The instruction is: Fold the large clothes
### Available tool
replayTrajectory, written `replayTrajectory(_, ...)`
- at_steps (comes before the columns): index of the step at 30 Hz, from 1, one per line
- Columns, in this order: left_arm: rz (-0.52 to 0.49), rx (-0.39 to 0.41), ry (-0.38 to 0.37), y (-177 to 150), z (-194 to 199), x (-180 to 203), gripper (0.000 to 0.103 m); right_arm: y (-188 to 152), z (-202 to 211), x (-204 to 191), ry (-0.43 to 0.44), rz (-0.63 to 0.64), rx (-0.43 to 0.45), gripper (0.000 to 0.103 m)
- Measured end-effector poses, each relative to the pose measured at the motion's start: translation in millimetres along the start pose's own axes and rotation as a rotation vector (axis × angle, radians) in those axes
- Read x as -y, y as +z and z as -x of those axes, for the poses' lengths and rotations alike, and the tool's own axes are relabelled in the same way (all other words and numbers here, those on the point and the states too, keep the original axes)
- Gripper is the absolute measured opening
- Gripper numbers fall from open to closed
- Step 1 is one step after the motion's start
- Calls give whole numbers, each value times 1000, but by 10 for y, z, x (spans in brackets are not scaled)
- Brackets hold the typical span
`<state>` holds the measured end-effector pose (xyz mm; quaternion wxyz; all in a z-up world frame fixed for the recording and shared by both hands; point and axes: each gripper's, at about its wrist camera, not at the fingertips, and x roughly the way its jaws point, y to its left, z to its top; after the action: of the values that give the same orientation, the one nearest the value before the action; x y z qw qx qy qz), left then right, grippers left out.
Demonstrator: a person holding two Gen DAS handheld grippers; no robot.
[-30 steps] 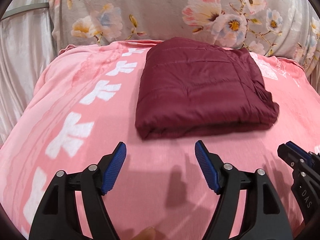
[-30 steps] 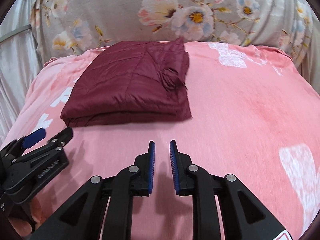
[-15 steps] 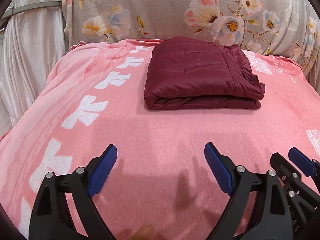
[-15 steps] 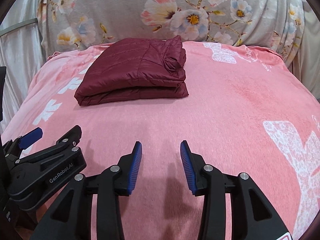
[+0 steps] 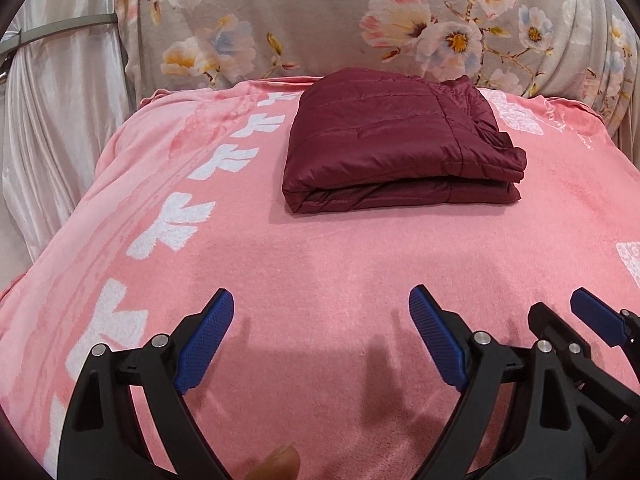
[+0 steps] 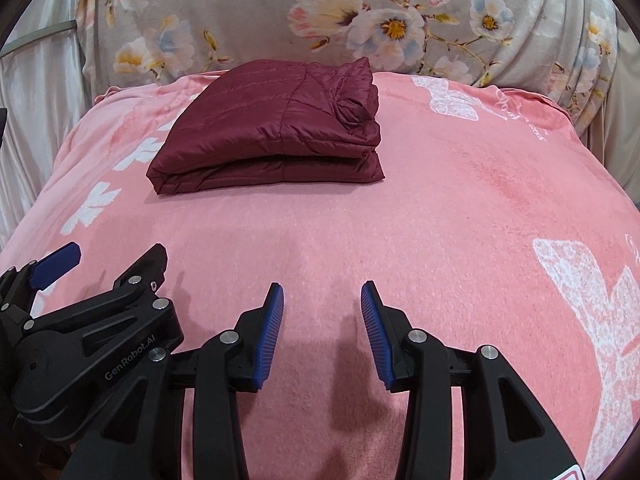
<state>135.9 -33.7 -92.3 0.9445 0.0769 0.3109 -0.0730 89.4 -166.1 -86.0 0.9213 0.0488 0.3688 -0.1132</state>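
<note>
folded maroon jacket on a pink blanket, both tongs released and apart from it

a pink blanket [image 5: 320,264] with white prints covers the whole surface, and a grey floral cloth [image 5: 340,20] hangs behind it, with pale satin drapery [image 5: 60,120] on the left. the maroon quilted jacket [image 5: 400,148] lies folded in a neat stack near the blanket's far edge, just below the floral cloth. the left gripper [image 5: 320,340] hovers over bare blanket in the foreground, jaws wide and empty. just beside it the right gripper [image 6: 322,332] is parted less far, nothing between its blue pads [image 6: 270,332]. a fingertip [image 5: 280,462] shows at the bottom edge.
</note>
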Motion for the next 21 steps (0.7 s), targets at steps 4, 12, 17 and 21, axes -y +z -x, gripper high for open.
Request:
replayTrajectory(4, 0, -5, -4, -1, -9, -4, 87, -5, -1, 4, -3, -1, 0, 41)
replayTrajectory(12, -1, -5, -6, -14, 0, 7, 86, -15, 3, -10, -19, 9, 9, 41)
replayTrajectory(17, 0, -5, -9, -12, -18, 2, 86, -15, 17, -23, -28, 20, 15, 41)
replayTrajectory(21, -1, -3, -10, -11, -20, -1, 85, -15, 20, -17, -29, 22, 16, 41)
